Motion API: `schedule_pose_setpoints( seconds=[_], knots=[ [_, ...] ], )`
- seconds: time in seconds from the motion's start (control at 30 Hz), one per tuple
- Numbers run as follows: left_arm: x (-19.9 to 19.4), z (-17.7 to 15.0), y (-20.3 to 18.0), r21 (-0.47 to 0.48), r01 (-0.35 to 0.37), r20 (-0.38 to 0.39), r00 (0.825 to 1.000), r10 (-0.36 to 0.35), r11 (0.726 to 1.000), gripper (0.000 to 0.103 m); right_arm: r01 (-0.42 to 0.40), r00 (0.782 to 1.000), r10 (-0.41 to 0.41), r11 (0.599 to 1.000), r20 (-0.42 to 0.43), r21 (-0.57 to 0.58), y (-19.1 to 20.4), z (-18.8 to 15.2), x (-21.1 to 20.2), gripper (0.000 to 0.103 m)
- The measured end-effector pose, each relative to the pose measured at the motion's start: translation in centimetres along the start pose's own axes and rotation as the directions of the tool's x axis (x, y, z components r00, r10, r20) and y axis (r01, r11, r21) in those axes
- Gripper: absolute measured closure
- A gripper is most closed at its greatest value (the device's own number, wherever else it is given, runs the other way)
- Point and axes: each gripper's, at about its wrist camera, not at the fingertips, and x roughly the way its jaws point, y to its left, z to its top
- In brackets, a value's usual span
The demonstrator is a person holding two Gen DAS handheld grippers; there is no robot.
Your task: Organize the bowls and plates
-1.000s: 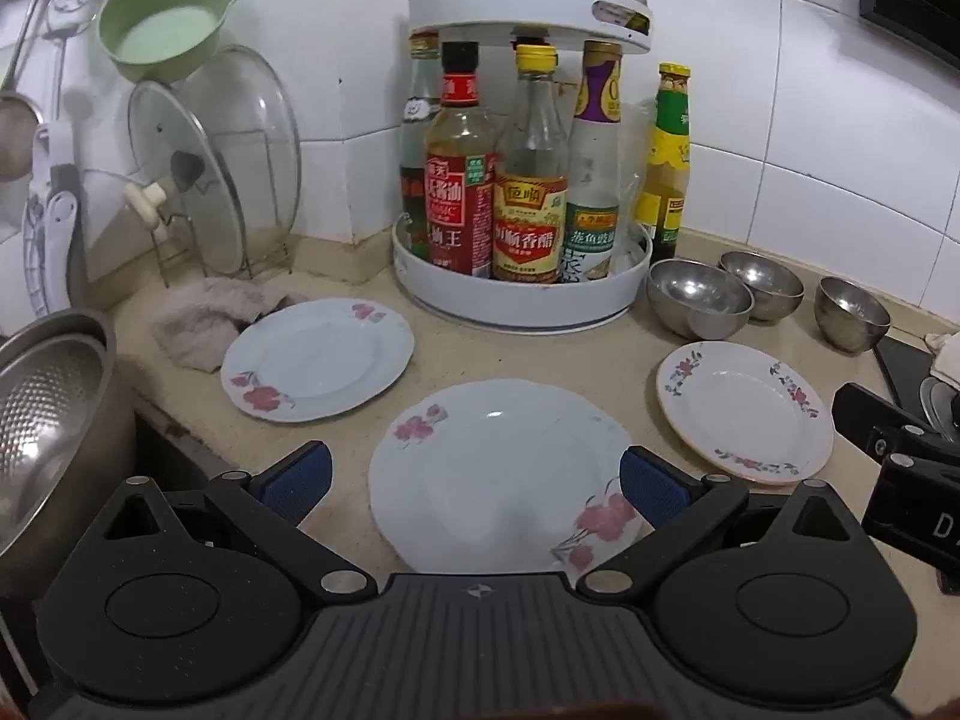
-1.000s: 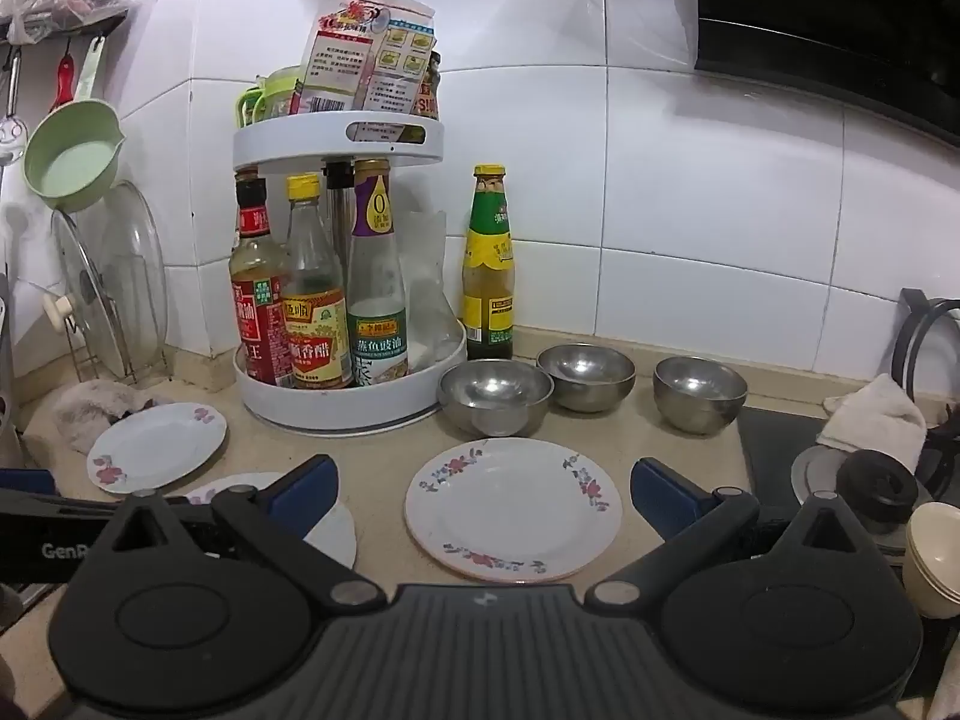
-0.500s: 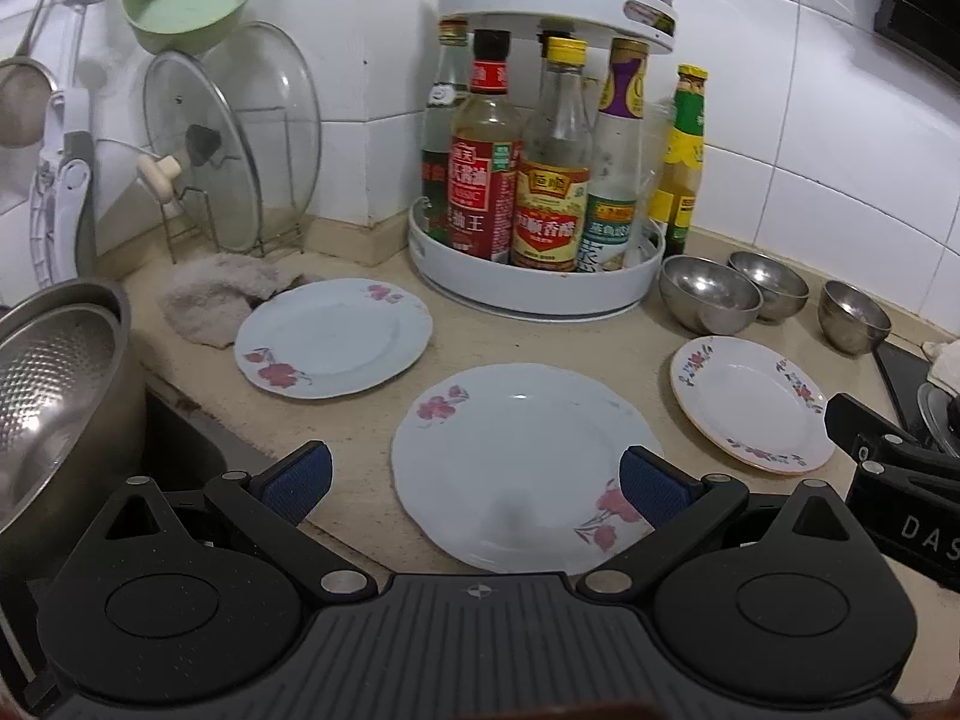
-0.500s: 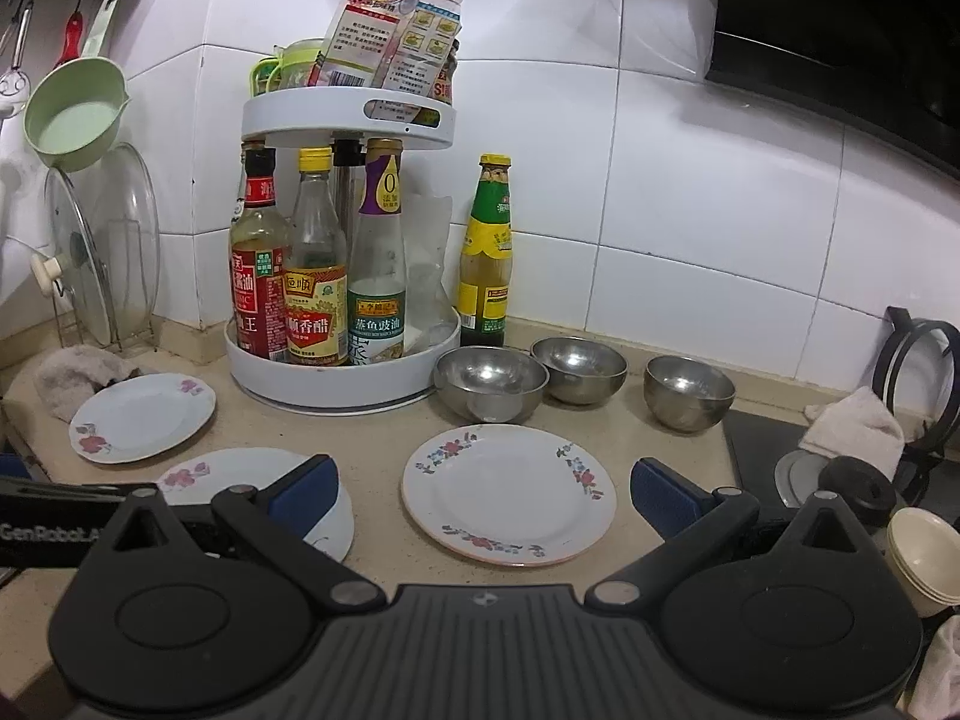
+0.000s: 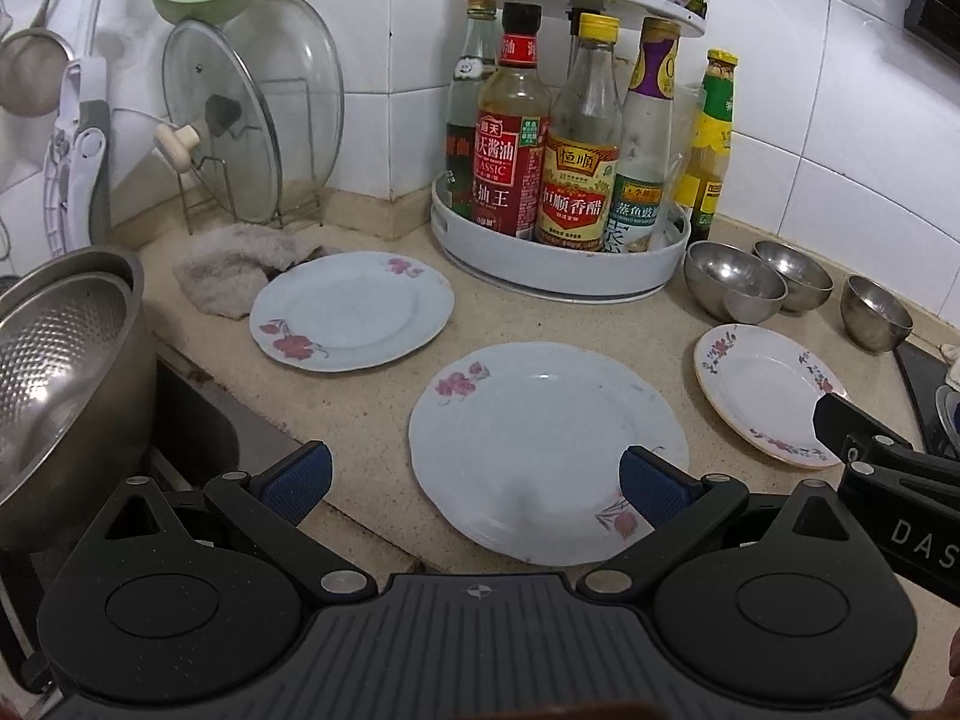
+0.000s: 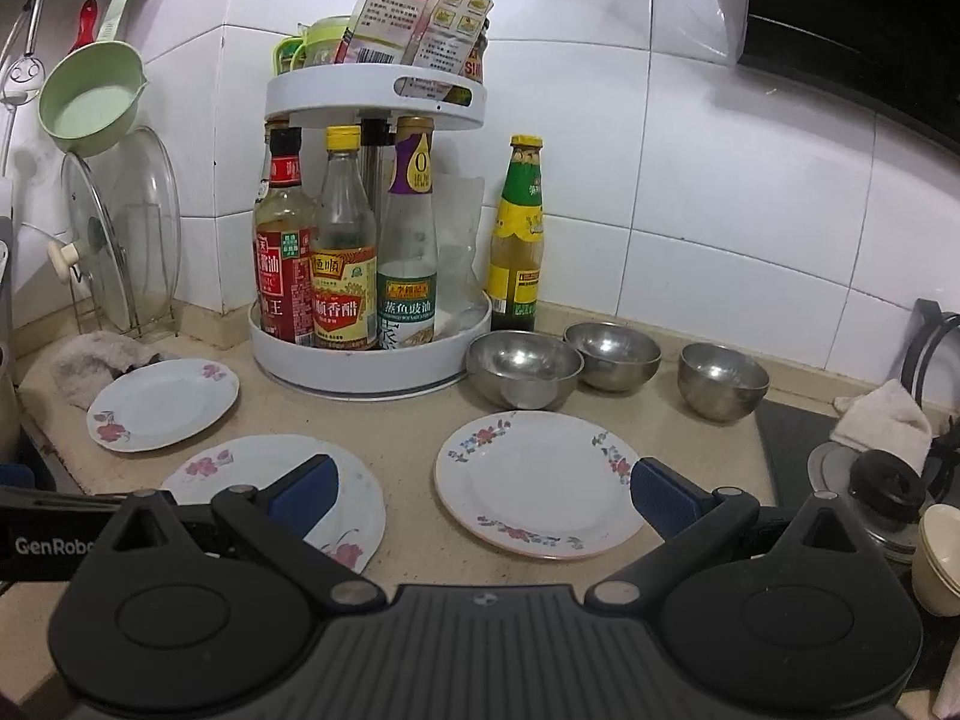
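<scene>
White glossy tiles (image 6: 750, 192) cover the wall corner I face; a speckled beige countertop (image 5: 372, 408) fills the lower frame, a dark hood (image 6: 870, 0) at upper right.

The large plate (image 5: 543, 450) is pale blue-white with pink flowers at its rim, as is the smaller plate (image 5: 351, 309) near the grey-beige cloth (image 5: 231, 267). The third plate (image 6: 537, 483) is white with a border of small red and blue flower sprays. Three bowls (image 6: 525, 369) are plain silver steel. The counter (image 5: 372, 396) is speckled beige. Both grippers' pads (image 6: 660, 495) are dark blue on black arms.
</scene>
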Motion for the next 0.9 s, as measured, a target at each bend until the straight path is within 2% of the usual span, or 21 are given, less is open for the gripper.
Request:
schedule_pose_setpoints(
  seconds=[0.43,0.9],
  knots=[
    [0.9,0.1,-0.5,-0.004,-0.010,-0.037,0.999,0.010,1.000,0.002,-0.011,0.998,0.012,1.000,-0.067,0.017,-0.1,0.0,1.1,0.001],
    [1.1,0.1,-0.6,0.003,-0.013,-0.043,0.999,0.013,1.000,0.002,-0.016,0.995,0.018,0.999,-0.095,0.028,-0.2,0.0,1.5,0.001]
  ],
)
